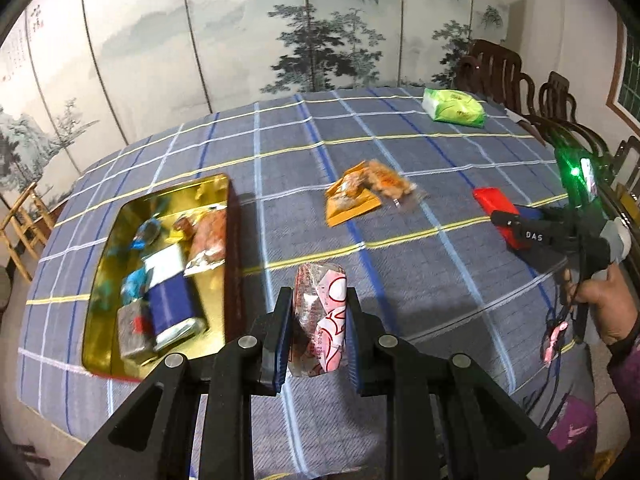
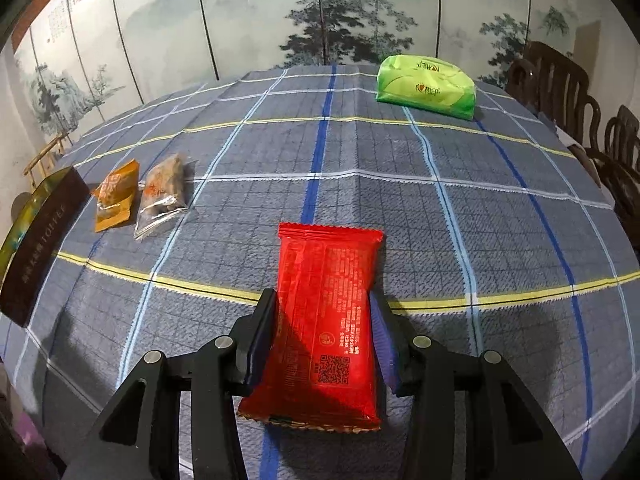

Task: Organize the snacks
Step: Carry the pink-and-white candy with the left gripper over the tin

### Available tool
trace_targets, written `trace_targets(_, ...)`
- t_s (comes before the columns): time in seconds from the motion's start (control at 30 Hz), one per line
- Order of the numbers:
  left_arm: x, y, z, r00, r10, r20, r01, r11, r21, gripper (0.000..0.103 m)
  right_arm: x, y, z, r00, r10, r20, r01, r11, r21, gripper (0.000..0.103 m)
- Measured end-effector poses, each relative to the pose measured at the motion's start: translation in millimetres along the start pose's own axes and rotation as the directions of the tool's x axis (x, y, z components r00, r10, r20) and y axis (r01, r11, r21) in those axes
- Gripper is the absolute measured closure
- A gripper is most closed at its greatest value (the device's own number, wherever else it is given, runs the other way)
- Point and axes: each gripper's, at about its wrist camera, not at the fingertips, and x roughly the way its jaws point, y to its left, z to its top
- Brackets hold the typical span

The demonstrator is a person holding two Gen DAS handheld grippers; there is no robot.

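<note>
My left gripper (image 1: pixel 319 312) is shut on a pink-and-white wrapped snack (image 1: pixel 320 320), held above the table to the right of a gold tin (image 1: pixel 100 300) that holds several snacks. My right gripper (image 2: pixel 324 328) is shut on a red snack packet (image 2: pixel 326 320); in the left wrist view the right gripper (image 1: pixel 516 224) holds the red packet (image 1: pixel 490 200) at the table's right side. An orange packet (image 1: pixel 352 200) and a clear packet (image 1: pixel 390 182) lie mid-table; they also show in the right wrist view as the orange packet (image 2: pixel 114 196) and the clear packet (image 2: pixel 162 196).
A green tissue pack (image 2: pixel 426 86) lies at the far side of the checked blue tablecloth (image 2: pixel 320 160). The tin's dark side (image 2: pixel 44 240) is at the left in the right wrist view. Dark wooden chairs (image 2: pixel 560 80) stand at the right; a painted screen stands behind.
</note>
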Motion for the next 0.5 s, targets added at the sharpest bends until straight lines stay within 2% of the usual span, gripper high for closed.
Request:
trace_targets(0.23, -3.8, 8.8, -12.8, 1.000, 0.029, -0.004, -0.029, 0.999, -0.024, 0.082, 0.6, 36.4, -3.1, 0.999, 0.047, 0.008, -0.047, 0.999, -0.012, 0.057)
trace_targets(0.5, -6.8, 12.7, -21.2, 0.999, 0.035, -0.006, -0.035, 0.999, -0.032, 0.082, 1.7, 49.6, -7.6, 0.999, 0.026, 0.042, -0.025, 0.999, -0.022, 0.056)
